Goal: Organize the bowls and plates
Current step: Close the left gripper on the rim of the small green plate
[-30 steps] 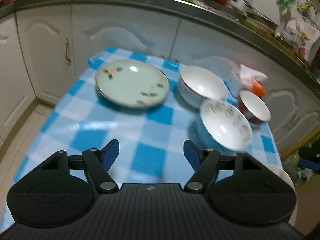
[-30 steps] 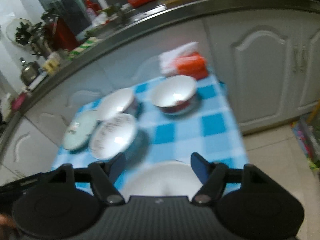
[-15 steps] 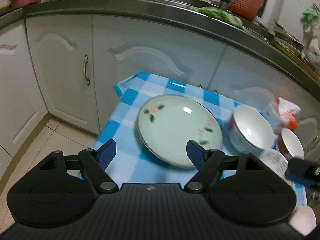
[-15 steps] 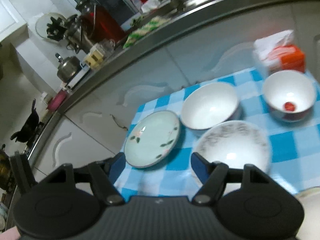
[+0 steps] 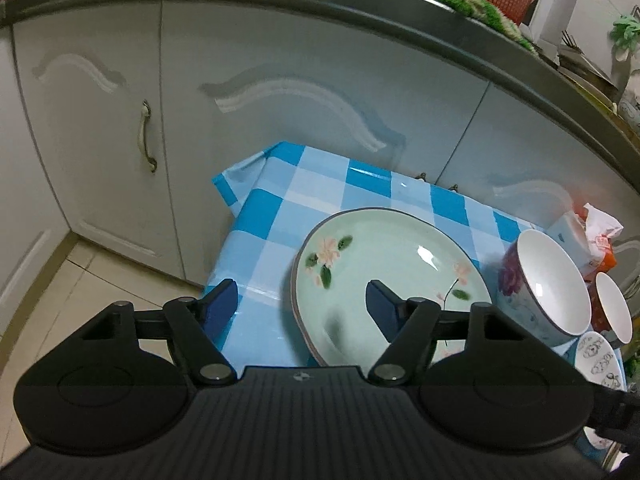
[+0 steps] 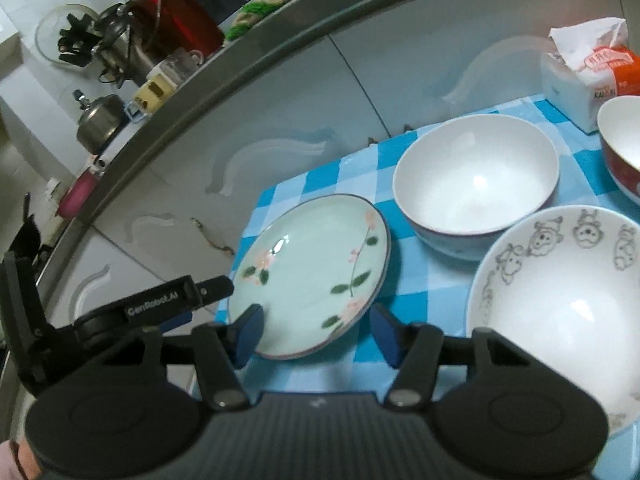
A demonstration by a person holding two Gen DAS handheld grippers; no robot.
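A pale green plate with pink flowers point(image 5: 384, 276) lies on the blue checked table point(image 5: 320, 188) near its left end. My left gripper point(image 5: 300, 304) is open; its left rim lies between the fingers, right finger over the plate, left finger beyond the rim. My right gripper point(image 6: 316, 330) is open, its fingers either side of the same plate's point(image 6: 308, 276) near rim. The left gripper point(image 6: 176, 300) shows at the plate's left. A large white bowl point(image 6: 476, 180), a cartoon-printed bowl point(image 6: 560, 300) and a red-sided bowl point(image 6: 624, 136) stand to the right.
White kitchen cabinets point(image 5: 224, 92) with a steel counter edge run behind the table. A tissue pack point(image 6: 588, 68) stands at the table's far right. Tiled floor point(image 5: 80, 280) lies left of the table. The white bowl point(image 5: 540, 284) stands close beside the plate.
Both grippers have moved left and closer to the green plate, which now sits between each gripper's open fingers. The dishes have not moved.
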